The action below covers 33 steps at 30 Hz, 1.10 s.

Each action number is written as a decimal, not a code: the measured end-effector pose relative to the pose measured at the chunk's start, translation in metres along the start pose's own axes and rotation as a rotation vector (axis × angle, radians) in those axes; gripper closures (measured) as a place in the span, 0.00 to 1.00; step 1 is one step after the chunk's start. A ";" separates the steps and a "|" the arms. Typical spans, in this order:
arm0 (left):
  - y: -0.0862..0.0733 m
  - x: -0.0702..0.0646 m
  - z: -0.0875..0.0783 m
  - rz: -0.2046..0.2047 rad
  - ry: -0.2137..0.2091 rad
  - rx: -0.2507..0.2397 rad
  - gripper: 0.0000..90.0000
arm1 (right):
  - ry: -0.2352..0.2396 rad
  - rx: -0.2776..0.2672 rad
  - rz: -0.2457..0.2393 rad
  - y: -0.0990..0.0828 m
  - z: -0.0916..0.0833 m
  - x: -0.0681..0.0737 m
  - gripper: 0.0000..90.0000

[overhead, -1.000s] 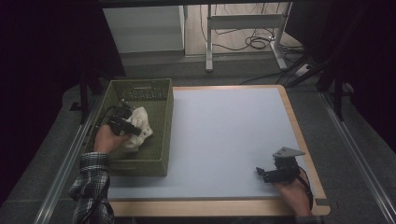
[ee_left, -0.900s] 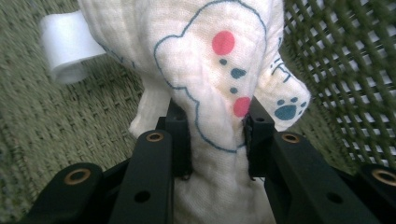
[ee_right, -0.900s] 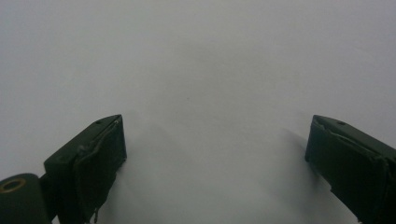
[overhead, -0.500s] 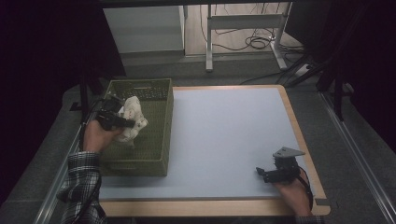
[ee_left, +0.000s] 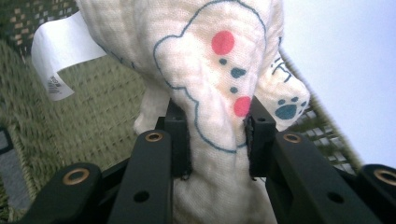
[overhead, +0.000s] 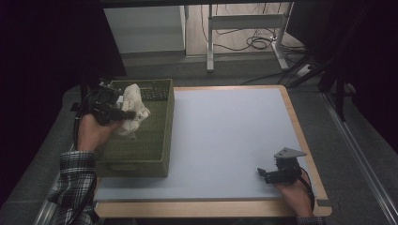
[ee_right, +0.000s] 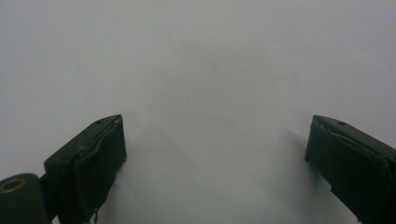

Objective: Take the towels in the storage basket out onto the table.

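A cream cloth (overhead: 133, 108) printed with blue outlines, red dots and paw prints hangs bunched above the green woven basket (overhead: 150, 140) at the table's left. My left gripper (overhead: 126, 114) is shut on the cloth (ee_left: 219, 93), whose folds are pinched between both pads, and a white care label (ee_left: 63, 51) dangles from it. My right gripper (overhead: 261, 172) rests low on the pale table surface (overhead: 225, 136) near the front right corner. In the right gripper view it (ee_right: 215, 154) stands open with nothing between its jaws.
The table has a wooden rim (overhead: 300, 136) along its right and front edges. Behind the table stand a white cabinet (overhead: 145, 28) and a metal frame's legs (overhead: 244, 23) with cables on the floor. Dark surroundings flank both sides.
My left gripper has lifted the cloth up out of the basket and slightly back. The right gripper has stayed where it was.
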<state>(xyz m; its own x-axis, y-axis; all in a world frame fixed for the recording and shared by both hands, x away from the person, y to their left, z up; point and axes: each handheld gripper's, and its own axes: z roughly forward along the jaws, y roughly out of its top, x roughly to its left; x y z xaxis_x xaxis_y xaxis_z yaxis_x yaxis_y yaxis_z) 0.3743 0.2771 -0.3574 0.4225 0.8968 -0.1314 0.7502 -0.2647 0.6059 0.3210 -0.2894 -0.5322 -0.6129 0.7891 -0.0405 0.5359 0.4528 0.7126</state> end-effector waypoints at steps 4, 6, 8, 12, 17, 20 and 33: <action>0.007 -0.011 -0.008 0.017 -0.011 -0.027 0.77 | 0.000 0.000 0.000 0.000 0.000 0.000 0.06; 0.011 -0.017 -0.011 0.027 -0.019 -0.044 0.77 | 0.000 0.000 0.000 0.000 0.000 0.000 0.06; 0.014 -0.022 -0.012 0.036 -0.029 -0.057 0.77 | 0.000 0.000 0.000 0.000 0.000 0.000 0.06; 0.021 -0.037 -0.014 0.059 -0.050 -0.077 0.77 | 0.000 -0.001 0.001 0.000 0.000 0.000 0.06; 0.032 -0.059 -0.009 0.103 -0.081 -0.095 0.77 | 0.001 -0.001 0.003 0.000 0.000 0.000 0.06; 0.042 -0.079 -0.002 0.147 -0.094 -0.099 0.76 | 0.000 0.000 0.002 0.000 0.000 0.000 0.06; 0.064 -0.138 0.034 0.249 -0.167 -0.082 0.76 | 0.001 0.000 0.003 0.000 0.000 0.000 0.06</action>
<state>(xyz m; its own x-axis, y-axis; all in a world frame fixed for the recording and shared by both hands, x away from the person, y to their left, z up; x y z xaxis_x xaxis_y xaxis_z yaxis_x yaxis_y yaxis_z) 0.3813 0.1241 -0.3275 0.6709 0.7355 -0.0943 0.5726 -0.4331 0.6962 0.3210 -0.2891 -0.5322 -0.6119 0.7900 -0.0383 0.5375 0.4508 0.7127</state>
